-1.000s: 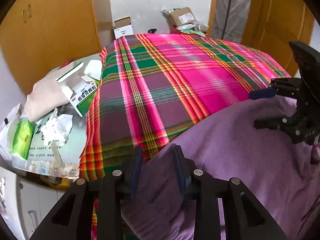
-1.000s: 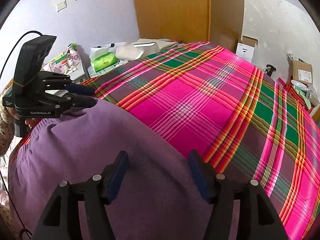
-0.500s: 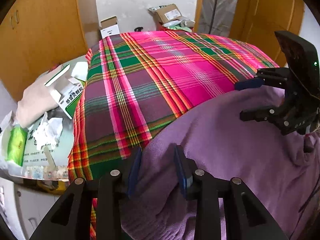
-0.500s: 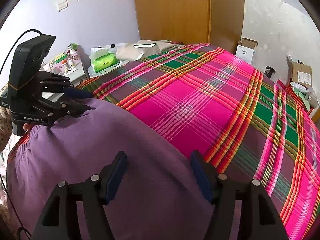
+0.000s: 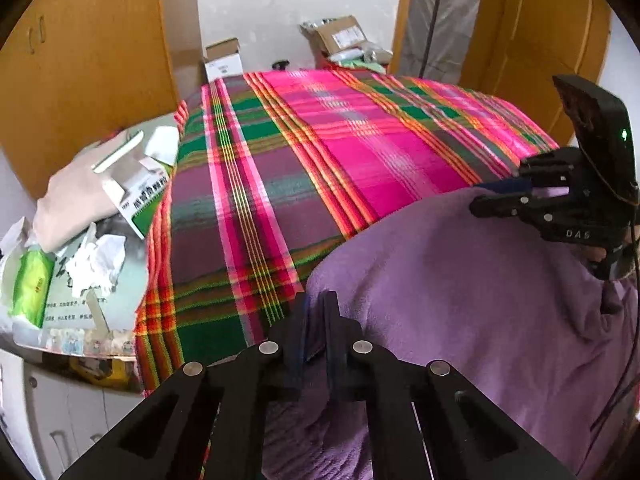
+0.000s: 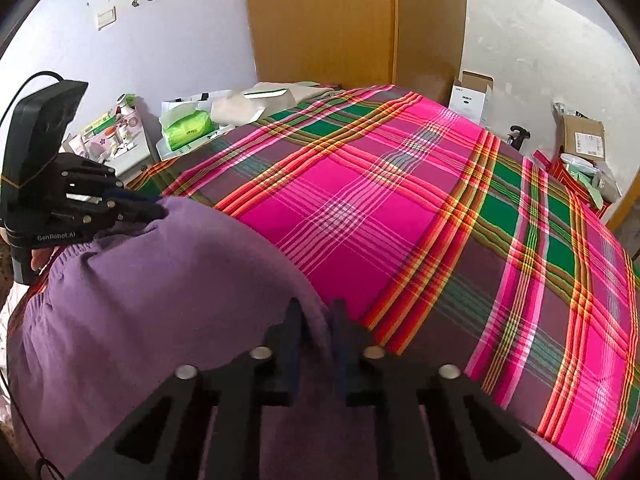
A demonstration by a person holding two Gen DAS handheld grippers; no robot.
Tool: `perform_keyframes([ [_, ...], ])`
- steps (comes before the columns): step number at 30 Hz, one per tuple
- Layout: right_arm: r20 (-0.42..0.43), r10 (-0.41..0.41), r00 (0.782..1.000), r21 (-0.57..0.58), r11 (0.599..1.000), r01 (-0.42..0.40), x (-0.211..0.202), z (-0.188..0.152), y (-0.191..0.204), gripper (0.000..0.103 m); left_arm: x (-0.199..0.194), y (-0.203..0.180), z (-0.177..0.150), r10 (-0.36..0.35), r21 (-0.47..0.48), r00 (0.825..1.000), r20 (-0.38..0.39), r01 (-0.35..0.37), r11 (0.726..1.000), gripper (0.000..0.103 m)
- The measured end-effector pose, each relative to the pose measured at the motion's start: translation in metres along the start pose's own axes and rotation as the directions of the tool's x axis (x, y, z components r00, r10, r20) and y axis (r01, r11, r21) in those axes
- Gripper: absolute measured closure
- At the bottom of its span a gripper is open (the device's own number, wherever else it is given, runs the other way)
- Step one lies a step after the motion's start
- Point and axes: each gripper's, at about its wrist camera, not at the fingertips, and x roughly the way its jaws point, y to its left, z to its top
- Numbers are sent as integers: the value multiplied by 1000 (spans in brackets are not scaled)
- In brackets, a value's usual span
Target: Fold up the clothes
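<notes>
Both tools have closed since the earlier frames: the right tool, wide open over the cloth a second ago, now has its fingers nearly together with a ridge of purple garment pinched between them. My left tool has narrowed the same way and clamps the garment's far left corner, just where the purple fabric ends against the plaid.

I hold the two corners of the same edge so that the cloth can be lifted evenly and carried over itself; gripping only one side would, I judge, let the fleece sag and twist. The garment lies spread on the near part of the bed, its bulk draped toward me and off the near edge, gathered waistband at the left in the right wrist view.

Beyond my grip the plaid bedspread is bare, which gives room to lay the fold flat. Farther left, a bedside worktop carries a green tissue pack and a medicine box, well apart from the garment. Wooden wardrobes stand against the far wall.
</notes>
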Motion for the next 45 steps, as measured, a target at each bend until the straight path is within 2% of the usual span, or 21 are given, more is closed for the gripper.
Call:
perform_keyframes([
  [6,47,-38,998,13,999,37,-19,-1,9,98,-17,-4,2,7,1,999,49,-7,1000,96],
  [18,187,-126,974,-20,991,132,-100,-8,57,98,-74,-24,-3,38,19,981,189,-43,999,96],
  [33,256,-202,945,-54,973,223,-160,-47,128,98,-144,-55,-51,46,21,956,290,-55,998,97],
  [45,307,-214,927,-37,971,236,-193,-97,174,98,-190,-88,-108,50,20,943,330,-60,998,97],
])
